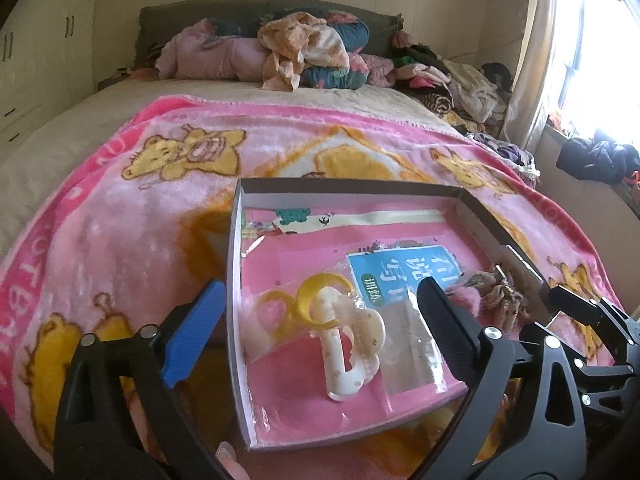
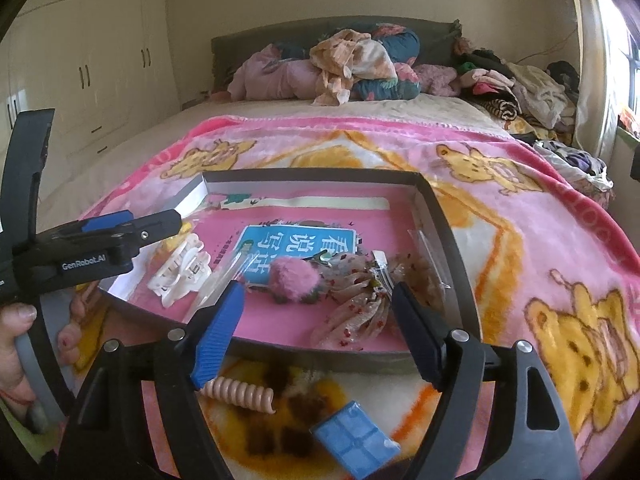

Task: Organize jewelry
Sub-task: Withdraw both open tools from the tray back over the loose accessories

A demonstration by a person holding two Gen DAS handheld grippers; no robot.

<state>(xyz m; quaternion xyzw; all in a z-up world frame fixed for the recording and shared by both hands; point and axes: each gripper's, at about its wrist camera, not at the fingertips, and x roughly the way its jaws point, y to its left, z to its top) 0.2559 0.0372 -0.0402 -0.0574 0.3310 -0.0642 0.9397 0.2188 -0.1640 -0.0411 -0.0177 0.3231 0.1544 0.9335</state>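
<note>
**Both tongs released over the shallow box on the bed**

A shallow cardboard box (image 2: 452, 248) lies on a pink bear-print blanket (image 2: 540, 248) spread over the bed, and it holds the hair accessories. A cream claw clip (image 1: 352, 344) lies between the fingers of the left tongs (image 1: 320, 320), untouched by either pad, with a yellow crescent clip (image 1: 316, 296) just beyond it. The left tongs stand wide apart and grasp nothing: the blue pad (image 1: 196, 332) hangs outside the box's left wall, the black pad inside the box over a clear plastic packet (image 1: 412, 356).

The right tongs (image 2: 316, 320) are released too, hovering at the near wall of the box with nothing between the pads. Just ahead of them lie a fluffy pink pompom (image 2: 294, 278) and a floral fabric bow clip (image 2: 360, 300), touching each other. Beyond these a teal booklet with Chinese characters (image 2: 296, 244) lies flat on the box floor.

Below the right tongs, outside the box on the blanket, rest a pink spiral hair tie (image 2: 240, 394) and a blue rectangular clip (image 2: 354, 438). Piled clothes (image 2: 352, 64) lie at the far end of the bed.
</note>
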